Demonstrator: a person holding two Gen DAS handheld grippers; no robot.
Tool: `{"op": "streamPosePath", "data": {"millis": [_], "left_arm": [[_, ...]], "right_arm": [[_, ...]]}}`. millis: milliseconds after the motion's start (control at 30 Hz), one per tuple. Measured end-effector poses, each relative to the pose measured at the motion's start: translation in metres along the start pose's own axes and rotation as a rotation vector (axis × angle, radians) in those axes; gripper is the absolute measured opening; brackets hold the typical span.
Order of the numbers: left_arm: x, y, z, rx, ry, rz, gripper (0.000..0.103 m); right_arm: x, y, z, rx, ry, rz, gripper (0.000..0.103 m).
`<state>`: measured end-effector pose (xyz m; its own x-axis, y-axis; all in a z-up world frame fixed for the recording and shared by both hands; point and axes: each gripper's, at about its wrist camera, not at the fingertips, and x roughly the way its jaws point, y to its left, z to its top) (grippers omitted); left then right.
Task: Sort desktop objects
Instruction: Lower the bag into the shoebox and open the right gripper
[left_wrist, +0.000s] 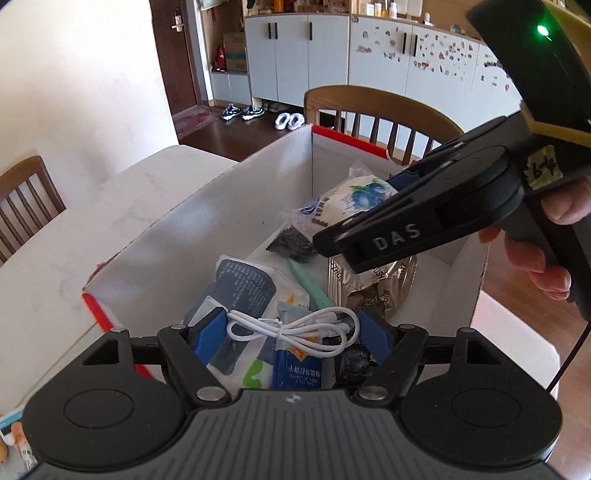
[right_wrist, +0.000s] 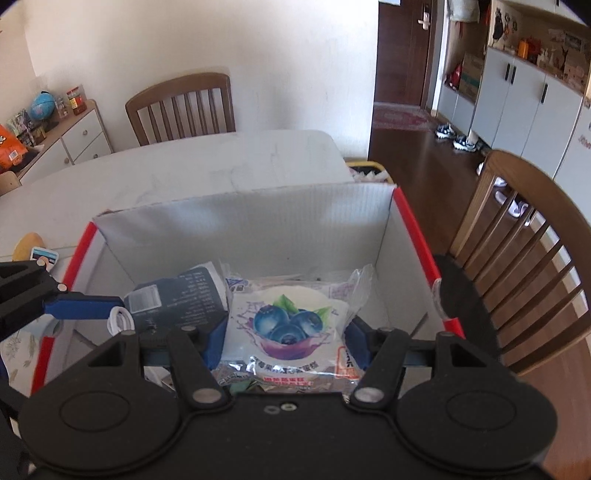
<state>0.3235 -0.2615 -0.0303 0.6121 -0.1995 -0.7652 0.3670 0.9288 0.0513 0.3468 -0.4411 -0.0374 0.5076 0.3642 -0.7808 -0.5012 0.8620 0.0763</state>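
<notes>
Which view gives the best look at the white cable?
The left wrist view: the white cable lies coiled between the left gripper fingers, seen whole. The right wrist view shows only a small loop of it beside a blue finger.
</notes>
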Motion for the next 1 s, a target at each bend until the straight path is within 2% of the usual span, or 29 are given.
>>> {"op": "streamPosePath", "data": {"millis": [500, 700, 1000], "left_arm": [[0.025, 0.005, 0.006, -0.008, 0.103, 0.002, 0.077], [0.033, 0.005, 0.01, -0.007, 0.192, -0.014, 0.077], [0.036, 0.008, 0.009, -0.016, 0.239, -0.027, 0.077]], "right_arm": [[0.03, -0.005, -0.002, 0.003, 0.083, -0.016, 0.064], [0.032, -0.003, -0.002, 0.001, 0.093, -0.016, 0.064], [0.035, -0.004, 0.0, -0.004, 0.1, -0.02, 0.067]]}}
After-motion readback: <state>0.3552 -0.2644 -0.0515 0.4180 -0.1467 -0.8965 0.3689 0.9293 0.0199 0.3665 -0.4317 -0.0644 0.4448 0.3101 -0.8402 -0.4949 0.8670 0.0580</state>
